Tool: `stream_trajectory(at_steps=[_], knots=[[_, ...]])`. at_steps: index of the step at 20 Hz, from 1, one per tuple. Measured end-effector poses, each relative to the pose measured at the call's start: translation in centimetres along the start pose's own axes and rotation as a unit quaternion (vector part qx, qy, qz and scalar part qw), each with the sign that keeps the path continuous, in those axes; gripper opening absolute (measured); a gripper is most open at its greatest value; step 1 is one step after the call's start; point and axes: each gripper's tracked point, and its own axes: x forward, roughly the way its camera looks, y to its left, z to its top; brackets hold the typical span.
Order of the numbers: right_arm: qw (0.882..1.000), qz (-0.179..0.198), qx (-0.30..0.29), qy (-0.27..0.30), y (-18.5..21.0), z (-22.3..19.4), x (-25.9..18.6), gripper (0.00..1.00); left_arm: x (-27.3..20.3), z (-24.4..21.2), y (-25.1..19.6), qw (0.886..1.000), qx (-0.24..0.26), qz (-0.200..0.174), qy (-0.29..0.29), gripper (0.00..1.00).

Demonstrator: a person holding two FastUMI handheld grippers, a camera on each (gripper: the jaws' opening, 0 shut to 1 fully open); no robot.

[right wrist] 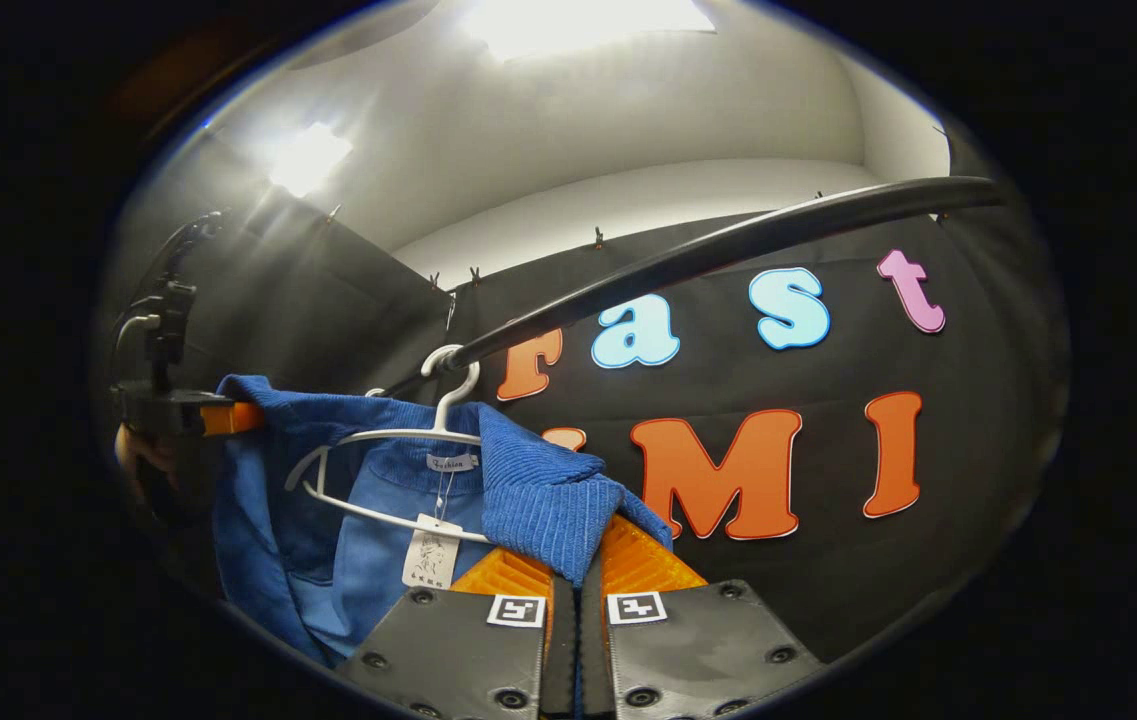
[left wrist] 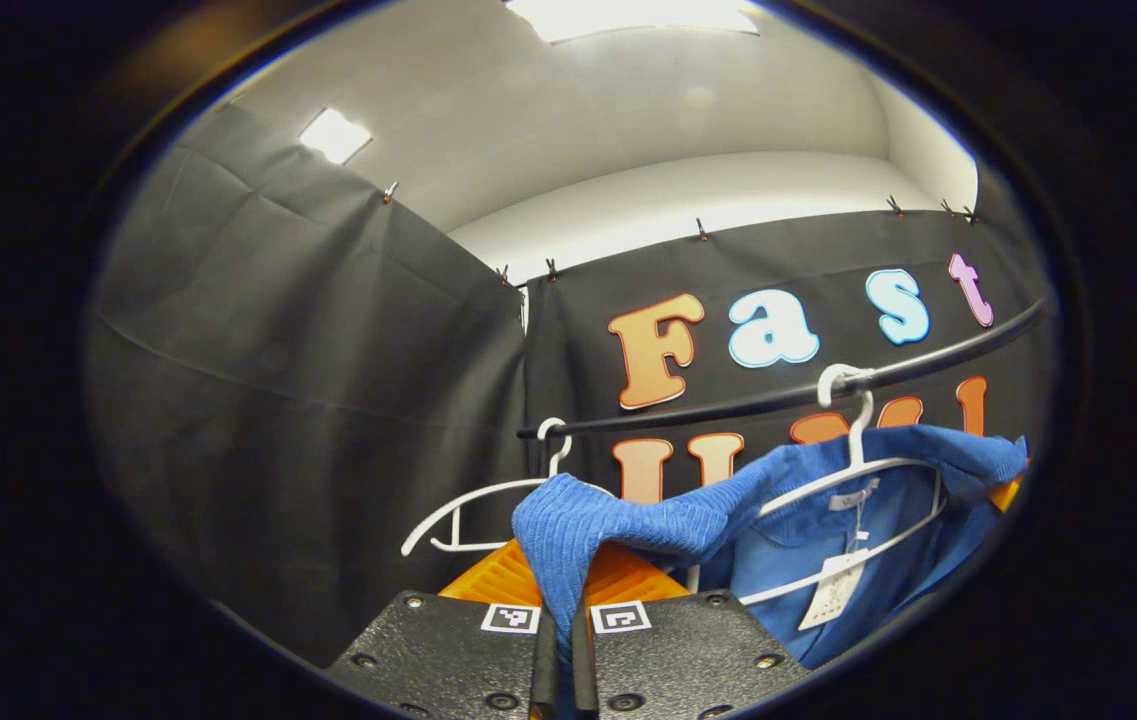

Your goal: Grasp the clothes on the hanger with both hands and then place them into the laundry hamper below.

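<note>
Up close in the left gripper view, the left claw (left wrist: 560, 640) is clamped on a fold of the blue garment (left wrist: 628, 520), which hangs on a white hanger (left wrist: 853, 470) from the black rail (left wrist: 778, 398). Right gripper view: the right claw (right wrist: 575, 620) pinches the garment's other shoulder, beside the hanger's hook.

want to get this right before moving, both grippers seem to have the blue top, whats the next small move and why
Probably lift both grippers a little and draw the blue garment off the white hanger. The left gripper and right gripper each pinch a shoulder, but the hanger is inside the collar and hooked on the black rail, so pulling straight down now would likely snag.
</note>
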Motion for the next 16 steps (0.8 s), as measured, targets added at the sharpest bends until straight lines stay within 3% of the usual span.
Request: stream_trajectory(at_steps=[2,3,4,5,7,8,16], knots=[[1.0,-0.001,0.005,0.003,-0.2,-0.2,-0.2,0.03,2.2,-0.3,1.1,1.0,-0.015,-0.005,0.008,0.06],[1.0,-0.002,0.008,0.005,-0.2,-0.3,-0.3,0.09,3.3,-0.7,1.6,1.0,-0.018,-0.009,0.013,0.06],[1.0,-0.001,0.01,0.007,-0.1,-0.4,-0.4,0.09,4.0,-1.3,1.8,1.0,-0.012,-0.015,0.019,0.06],[1.0,-0.001,0.013,0.008,0.0,-0.5,-0.6,0.03,4.5,-2.0,2.0,0.999,0.002,-0.022,0.027,0.04],[1.0,0.0,0.013,0.009,0.1,-0.4,-0.6,0.03,5.5,-4.0,1.8,0.998,0.023,-0.039,0.048,0.07],[1.0,-0.001,0.012,0.009,0.1,-0.4,-0.7,0.09,5.9,-5.1,1.5,0.997,0.021,-0.047,0.056,0.06],[1.0,-0.006,0.004,0.013,0.6,-0.8,-0.2,0.09,5.4,-12.4,1.2,0.991,0.0,-0.079,0.104,0.04]])
